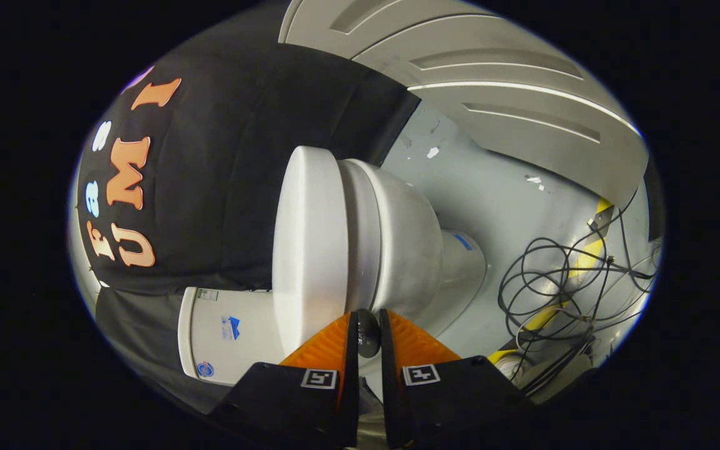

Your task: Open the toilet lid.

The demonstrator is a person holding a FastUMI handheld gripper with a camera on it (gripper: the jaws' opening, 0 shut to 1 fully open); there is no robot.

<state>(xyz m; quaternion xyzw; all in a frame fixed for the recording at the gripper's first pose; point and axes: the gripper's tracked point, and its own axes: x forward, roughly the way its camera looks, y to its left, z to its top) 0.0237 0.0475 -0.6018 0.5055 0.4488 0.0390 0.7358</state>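
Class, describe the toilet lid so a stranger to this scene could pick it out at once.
Find the white toilet standing on the pale floor before the black cloth wall. Its lid is the flat, smooth white slab lying closed on the rounded bowl, next to the boxy tank. The gripper, fingers nearly together, meets its edge.

One camera here, riding on the gripper and looking forward along its two fingers, which sit close together around a small dark knob. The view is rolled on its side. It sits very near the toilet, right at the edge of the lid, with the tank, floor and a tangle of cables beyond.
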